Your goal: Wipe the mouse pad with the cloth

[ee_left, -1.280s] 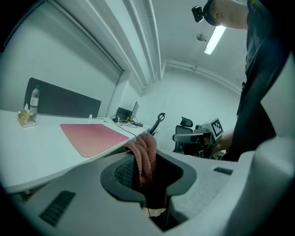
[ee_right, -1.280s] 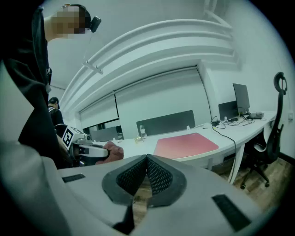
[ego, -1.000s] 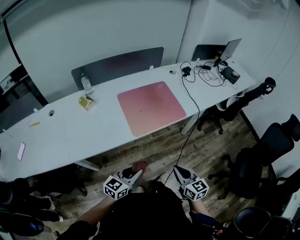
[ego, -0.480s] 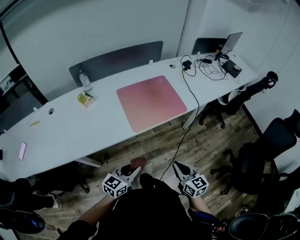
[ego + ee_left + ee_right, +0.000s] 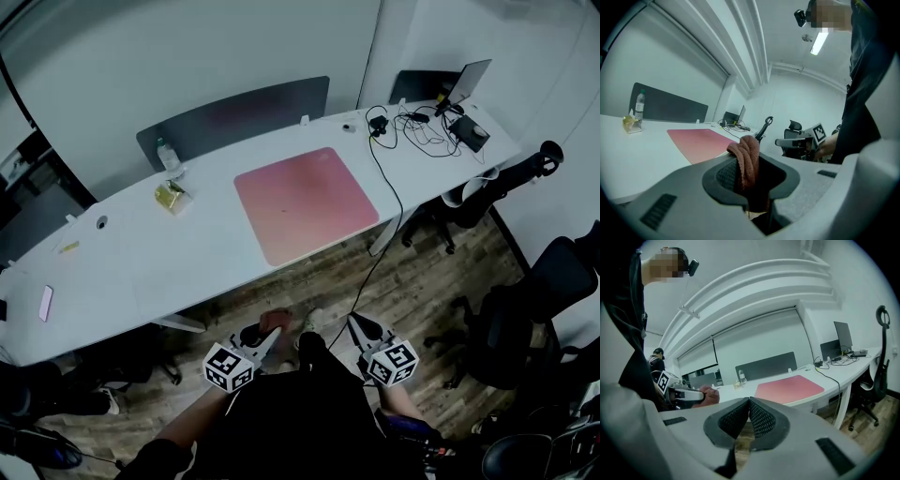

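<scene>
Left tongs (image 5: 750, 174): clamped on the cloth (image 5: 747, 160). A reddish-brown terry bunch is pinched between the pads, with a rolled fold standing up above the tips.
Right tongs (image 5: 749, 417): jaws brought together, ribbed pads meeting at the tips, nothing between them.
Where I stand: both tongs are low in front of my body, over the wood floor (image 5: 394, 291) and well apart from the desk (image 5: 187, 258).
Mouse pad (image 5: 305, 202): a large pink square lying flat on the desk near its front edge. It looks bare, and I can't make out any dirt from here.
Cloth handling: my read is soft, light and limp. It will drape and fold on contact, and it won't slip easily from the ribbed pads. Only the bunch beyond the tips will touch the pad, so the wiping face is small.
Grip: the present pinch across the bunch looks good enough. I'd prefer more cloth hanging free below the tips, so fabric rather than jaw meets the pad.
Pad handling: thin, flexible and light, I judge. It may creep or ruck under a hard stroke, so I could pin a corner with the right tongs.
Hazard: a black cable (image 5: 380, 178) runs over the desk edge just right of the pad. I'd keep strokes short of it.
Stage: approach not yet made, wiping not begun.
</scene>
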The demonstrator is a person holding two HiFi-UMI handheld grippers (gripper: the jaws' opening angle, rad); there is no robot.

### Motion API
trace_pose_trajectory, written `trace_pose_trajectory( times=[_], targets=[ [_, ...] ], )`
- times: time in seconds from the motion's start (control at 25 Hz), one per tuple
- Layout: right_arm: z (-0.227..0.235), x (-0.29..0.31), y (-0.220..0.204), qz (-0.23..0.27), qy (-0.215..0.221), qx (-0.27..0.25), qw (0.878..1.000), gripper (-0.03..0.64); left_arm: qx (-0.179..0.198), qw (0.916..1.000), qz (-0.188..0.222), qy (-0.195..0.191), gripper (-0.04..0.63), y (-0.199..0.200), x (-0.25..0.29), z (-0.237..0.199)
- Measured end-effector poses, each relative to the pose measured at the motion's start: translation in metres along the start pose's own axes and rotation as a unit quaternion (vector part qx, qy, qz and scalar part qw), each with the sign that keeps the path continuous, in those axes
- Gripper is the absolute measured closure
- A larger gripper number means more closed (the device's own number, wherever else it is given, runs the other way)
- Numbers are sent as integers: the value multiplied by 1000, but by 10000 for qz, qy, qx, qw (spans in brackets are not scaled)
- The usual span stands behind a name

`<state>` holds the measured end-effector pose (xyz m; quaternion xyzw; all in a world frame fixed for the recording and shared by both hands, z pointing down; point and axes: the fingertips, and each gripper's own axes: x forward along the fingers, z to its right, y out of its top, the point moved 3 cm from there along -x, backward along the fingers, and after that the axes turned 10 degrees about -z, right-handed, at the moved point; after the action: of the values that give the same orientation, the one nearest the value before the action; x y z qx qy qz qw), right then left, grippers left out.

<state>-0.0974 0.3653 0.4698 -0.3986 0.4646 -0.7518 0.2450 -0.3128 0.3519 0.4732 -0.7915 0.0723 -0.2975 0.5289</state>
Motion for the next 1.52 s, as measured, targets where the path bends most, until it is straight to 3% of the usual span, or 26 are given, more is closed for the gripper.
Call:
trace_pose_trajectory(
  times=[0.64,1.04,1.52],
  targets=[
    [97,45,42,8,-101,51,9999,591,12,10000,-25,-17,505,47,80,-44],
    [170,52,50,-35,-251,410,9988,591,-70,9994,-275,-212,505,71,156,-57],
    [251,62,71,61,-82,520,9986,591,-29,9968,-724,-343,505,108,252,-56]
  ],
)
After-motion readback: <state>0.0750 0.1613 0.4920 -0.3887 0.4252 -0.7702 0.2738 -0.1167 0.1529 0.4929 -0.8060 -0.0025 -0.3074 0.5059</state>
